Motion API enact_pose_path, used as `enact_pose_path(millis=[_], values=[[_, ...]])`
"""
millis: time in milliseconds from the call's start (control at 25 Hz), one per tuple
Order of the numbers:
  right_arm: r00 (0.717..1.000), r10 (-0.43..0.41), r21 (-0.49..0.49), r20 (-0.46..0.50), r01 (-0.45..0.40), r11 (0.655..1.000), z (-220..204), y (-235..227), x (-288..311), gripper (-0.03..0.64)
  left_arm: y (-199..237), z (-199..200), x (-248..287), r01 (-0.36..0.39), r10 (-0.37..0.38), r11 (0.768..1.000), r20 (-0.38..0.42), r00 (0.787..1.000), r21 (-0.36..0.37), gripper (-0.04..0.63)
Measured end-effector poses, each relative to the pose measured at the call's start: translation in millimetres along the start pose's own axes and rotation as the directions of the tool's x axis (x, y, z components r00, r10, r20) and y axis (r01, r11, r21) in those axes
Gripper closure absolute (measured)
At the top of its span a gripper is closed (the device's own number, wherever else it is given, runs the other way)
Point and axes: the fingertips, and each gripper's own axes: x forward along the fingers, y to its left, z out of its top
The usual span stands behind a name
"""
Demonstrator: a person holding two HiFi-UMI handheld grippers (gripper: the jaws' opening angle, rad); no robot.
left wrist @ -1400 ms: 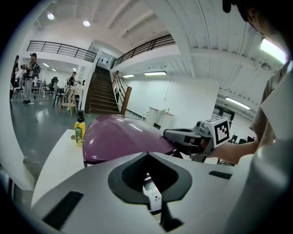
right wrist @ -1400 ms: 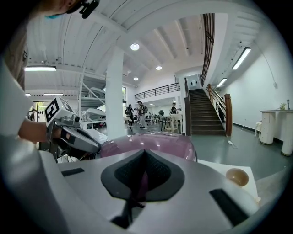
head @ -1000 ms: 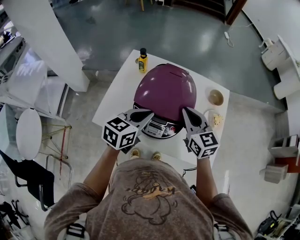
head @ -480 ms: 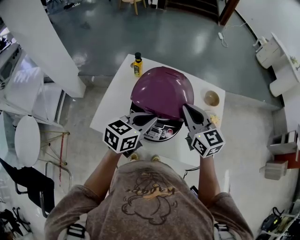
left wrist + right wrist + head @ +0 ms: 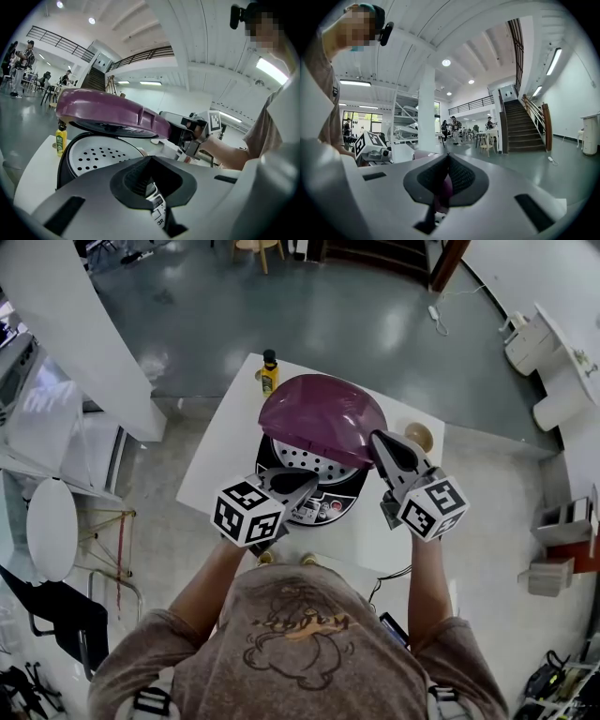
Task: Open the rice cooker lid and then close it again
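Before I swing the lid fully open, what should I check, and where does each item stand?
1. Right gripper shut on the lid edge: ok, purple shows between its jaws.
2. Lid unlatched: ok, it is part open and the perforated tray shows under it.
3. Left gripper steadying the cooker: cannot tell. It is shut and empty over the panel, but contact is unclear.
4. Room behind the lid: cannot tell. A bottle stands close behind the cooker.
5. Nothing lying on the lid: ok.
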Motion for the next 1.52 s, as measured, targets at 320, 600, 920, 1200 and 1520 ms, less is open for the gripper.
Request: enact_pose_path(millis=[320,600,920,1200,1520], values=[[0.999,-0.011,-0.019,0.042,0.012,1.000,34,-17,7,0.614,4,3,3,-0.008,0.008,1.000,0.008,1.000,0.004,0.575],[0.998,-0.001,-0.030,0.066,0.003,1.000,57,-32,14,0.614,6,8,7,-0.005,0.005,1.000,0.005,1.000,0.009,0.575],[0.996,0.001,-0.031,0.086,0.002,1.000,73,-53,25,0.614,9,13,13,0.004,-0.004,1.000,0.013,1.000,0.011,0.575],[0.993,0.007,-0.050,0.115,-0.001,0.999,92,-69,37,0.613,14,20,16,0.006,-0.006,1.000,0.029,1.000,0.010,0.575],[0.988,-0.010,-0.059,0.155,0.019,0.998,116,-95,51,0.614,24,31,20,-0.007,0.006,1.000,0.044,0.999,0.016,0.575]])
